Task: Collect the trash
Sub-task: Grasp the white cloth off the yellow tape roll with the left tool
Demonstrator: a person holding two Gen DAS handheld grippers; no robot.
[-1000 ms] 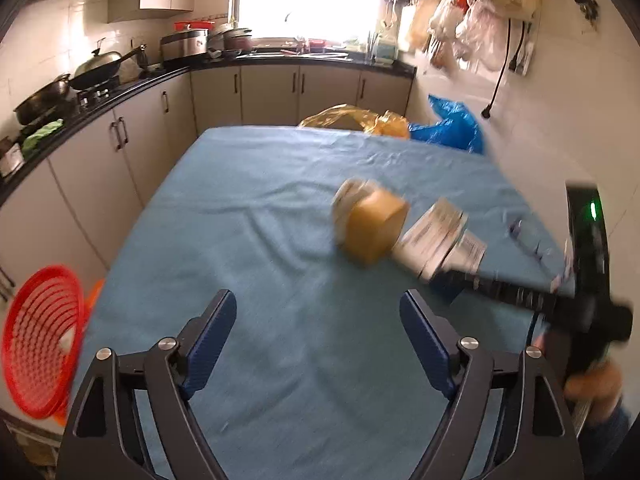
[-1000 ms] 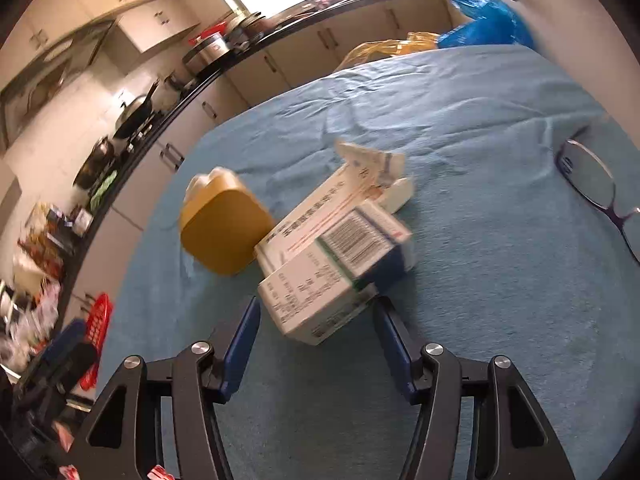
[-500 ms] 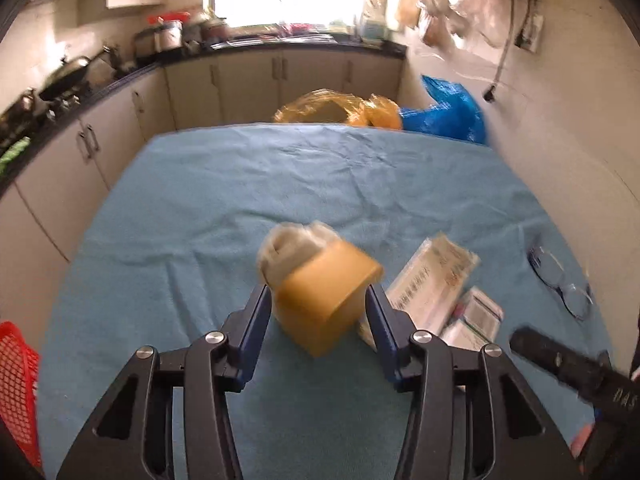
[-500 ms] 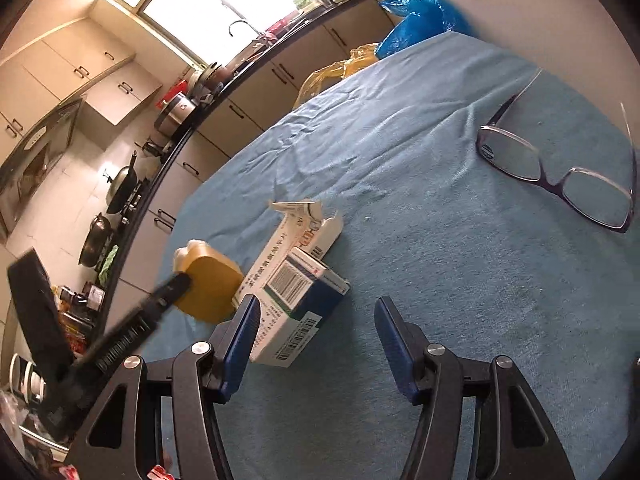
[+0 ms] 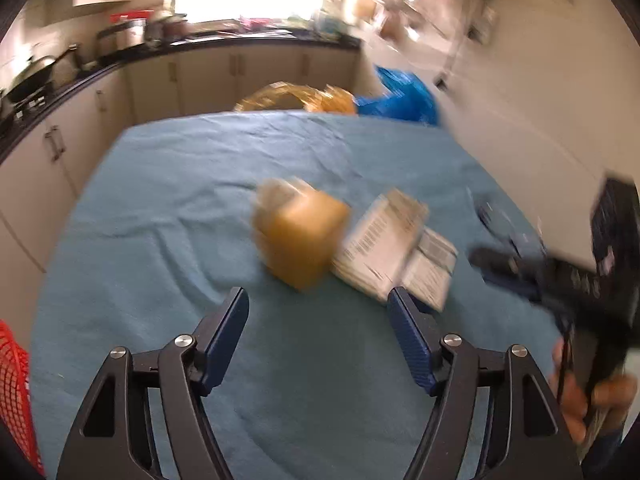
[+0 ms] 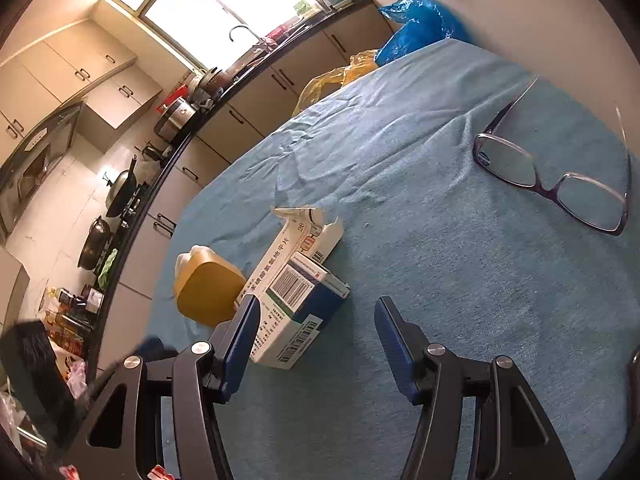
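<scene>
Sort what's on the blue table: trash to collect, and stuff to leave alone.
Trash:
yellow container
long opened medicine box
blue-and-white medicine box

Leave alone:
glasses
red basket

two cartons (image 6: pixel 298 280), one yellow container (image 6: pixel 208 288), one glasses (image 6: pixel 552 176)

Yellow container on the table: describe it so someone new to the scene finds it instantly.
Start at the table with the blue cloth. Near its middle lies a small cluster of trash; the yellow container is at the end toward the kitchen counter, touching the long white box. It is the only plain mustard-yellow, rounded piece with a pale cap; its neighbours are printed white cartons.
</scene>
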